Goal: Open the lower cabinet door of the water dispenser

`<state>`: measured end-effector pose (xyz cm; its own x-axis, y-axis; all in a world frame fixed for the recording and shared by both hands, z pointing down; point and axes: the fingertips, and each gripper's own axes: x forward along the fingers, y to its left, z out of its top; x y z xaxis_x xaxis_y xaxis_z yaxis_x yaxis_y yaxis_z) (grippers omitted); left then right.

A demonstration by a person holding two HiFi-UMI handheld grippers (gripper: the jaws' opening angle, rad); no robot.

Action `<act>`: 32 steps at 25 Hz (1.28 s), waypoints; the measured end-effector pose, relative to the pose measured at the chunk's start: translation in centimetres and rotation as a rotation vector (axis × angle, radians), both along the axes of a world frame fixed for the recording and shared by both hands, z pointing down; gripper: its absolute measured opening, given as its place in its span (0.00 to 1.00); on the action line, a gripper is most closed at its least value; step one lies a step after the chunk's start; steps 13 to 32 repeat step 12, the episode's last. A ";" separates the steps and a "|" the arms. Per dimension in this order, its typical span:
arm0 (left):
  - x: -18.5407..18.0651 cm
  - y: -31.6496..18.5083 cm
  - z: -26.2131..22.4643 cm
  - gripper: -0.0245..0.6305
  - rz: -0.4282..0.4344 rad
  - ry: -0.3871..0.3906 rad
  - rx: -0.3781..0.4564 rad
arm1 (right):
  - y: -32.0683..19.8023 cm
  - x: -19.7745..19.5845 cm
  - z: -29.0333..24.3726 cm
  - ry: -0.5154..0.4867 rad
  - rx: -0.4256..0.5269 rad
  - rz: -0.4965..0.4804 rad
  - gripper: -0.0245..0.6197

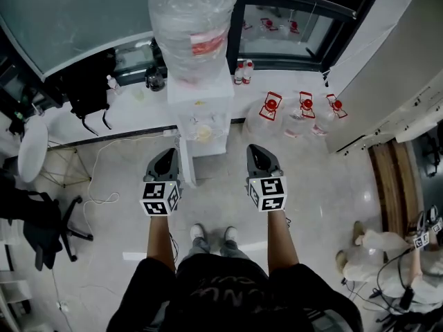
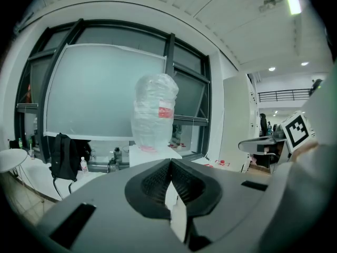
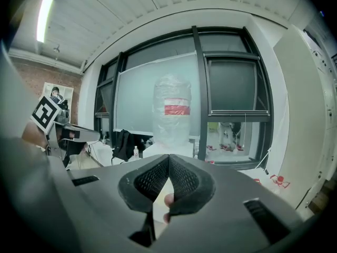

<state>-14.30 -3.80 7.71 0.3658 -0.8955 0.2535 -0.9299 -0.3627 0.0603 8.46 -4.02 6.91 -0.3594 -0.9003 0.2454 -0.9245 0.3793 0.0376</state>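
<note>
- The dispenser (image 1: 201, 116) stands on the floor ahead of me. Its door (image 1: 187, 164) looks like the thin white slab that sticks out from the low left corner, swung open.
- My left tool (image 1: 166, 159) and right tool (image 1: 261, 158) are both squeezed together. They hold nothing and touch nothing.
- I think the door is already as wanted, so I would just keep the tools clear of it.
- The dispenser is a hard white box. The bottle (image 1: 192, 26) on top is round and clear, with crinkly wrap. The pads (image 2: 155, 182) are black and bumpy.

Tally of things, by kind
One water dispenser (image 1: 201, 120) at 12 o'clock carrying one wrapped bottle (image 1: 192, 19); three red-capped jugs (image 1: 302, 116) at 2 o'clock; two small bottles (image 1: 242, 72) at 1 o'clock; two grippers: left gripper (image 1: 168, 152), right gripper (image 1: 255, 149).
</note>
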 end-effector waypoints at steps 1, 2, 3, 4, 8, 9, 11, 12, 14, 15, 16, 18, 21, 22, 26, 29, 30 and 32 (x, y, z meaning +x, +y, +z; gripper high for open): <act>0.2 0.2 -0.4 0.06 0.004 0.001 0.006 | 0.2 0.1 -0.5 0.000 0.007 0.001 0.06; 0.3 0.3 -0.9 0.06 0.007 0.001 0.013 | 0.3 0.2 -0.9 0.000 0.014 0.002 0.06; 0.4 0.4 -1.4 0.06 0.010 0.000 0.020 | 0.4 0.3 -1.4 -0.001 0.023 0.002 0.06; 0.5 0.4 -1.9 0.06 0.011 -0.001 0.028 | 0.5 0.3 -2.0 -0.001 0.032 0.002 0.06; 0.7 0.4 -3.7 0.06 0.022 -0.006 0.062 | 0.6 0.5 -3.5 0.003 0.061 0.003 0.06; 0.7 0.3 -4.0 0.06 0.025 -0.008 0.068 | 0.5 0.5 -3.7 0.003 0.067 0.004 0.06; 0.6 0.2 -4.5 0.06 0.025 -0.006 0.079 | 0.5 0.5 -4.2 0.002 0.079 0.005 0.06; 0.6 0.2 -4.7 0.06 0.025 -0.004 0.084 | 0.5 0.5 -4.5 0.002 0.084 0.005 0.06; 0.6 0.2 -4.7 0.06 0.025 -0.004 0.084 | 0.5 0.5 -4.5 0.002 0.084 0.005 0.06; 0.6 0.2 -4.7 0.06 0.025 -0.004 0.084 | 0.5 0.5 -4.5 0.002 0.084 0.005 0.06; 0.6 0.2 -4.7 0.06 0.025 -0.004 0.084 | 0.5 0.5 -4.5 0.002 0.084 0.005 0.06; 0.6 0.2 -4.7 0.06 0.025 -0.004 0.084 | 0.5 0.5 -4.5 0.002 0.084 0.005 0.06; 0.6 0.2 -4.7 0.06 0.025 -0.004 0.084 | 0.5 0.5 -4.5 0.002 0.084 0.005 0.06; 0.6 0.2 -4.7 0.06 0.025 -0.004 0.084 | 0.5 0.5 -4.5 0.002 0.084 0.005 0.06; 0.6 0.2 -4.7 0.06 0.025 -0.004 0.084 | 0.5 0.5 -4.5 0.002 0.084 0.005 0.06; 0.6 0.2 -4.7 0.06 0.025 -0.004 0.084 | 0.5 0.5 -4.5 0.002 0.084 0.005 0.06; 0.6 0.2 -4.7 0.06 0.025 -0.004 0.084 | 0.5 0.5 -4.5 0.002 0.084 0.005 0.06; 0.6 0.2 -4.7 0.06 0.025 -0.004 0.084 | 0.5 0.5 -4.5 0.002 0.084 0.005 0.06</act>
